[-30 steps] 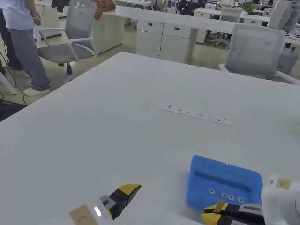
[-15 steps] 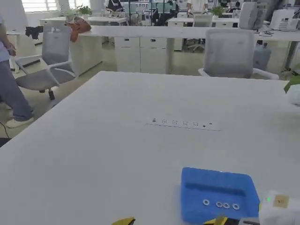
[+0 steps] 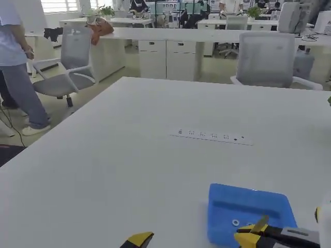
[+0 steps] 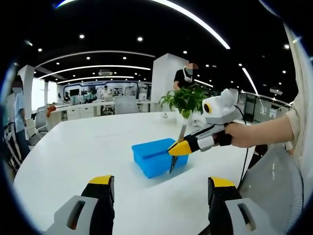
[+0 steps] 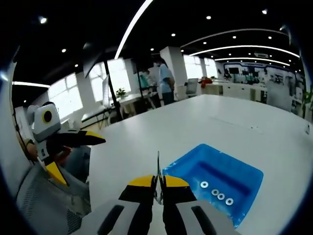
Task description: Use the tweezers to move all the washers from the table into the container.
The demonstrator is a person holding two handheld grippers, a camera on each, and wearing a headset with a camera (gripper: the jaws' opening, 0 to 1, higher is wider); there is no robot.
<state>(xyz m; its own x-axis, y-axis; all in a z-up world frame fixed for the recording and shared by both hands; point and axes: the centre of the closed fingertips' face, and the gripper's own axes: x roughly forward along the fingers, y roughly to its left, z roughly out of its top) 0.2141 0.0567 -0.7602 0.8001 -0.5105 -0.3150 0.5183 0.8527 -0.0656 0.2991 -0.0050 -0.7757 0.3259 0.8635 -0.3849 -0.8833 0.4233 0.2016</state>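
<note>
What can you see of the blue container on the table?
The blue container is a shallow rectangular tray, plastic by its look, with low walls and an open top. It lies flat on the white table. Four metal washers lie in a row on its floor. The tweezers in the right gripper hang close to its near edge; contact cannot be told.

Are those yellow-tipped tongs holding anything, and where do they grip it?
The right tongs pinch thin metal tweezers near their middle; the left tongs are open and hold nothing.

Four silvery washers (image 5: pixel 215 192) flat in blue container (image 5: pixel 244 178), thin tweezers (image 5: pixel 158 172) near its rim
</note>
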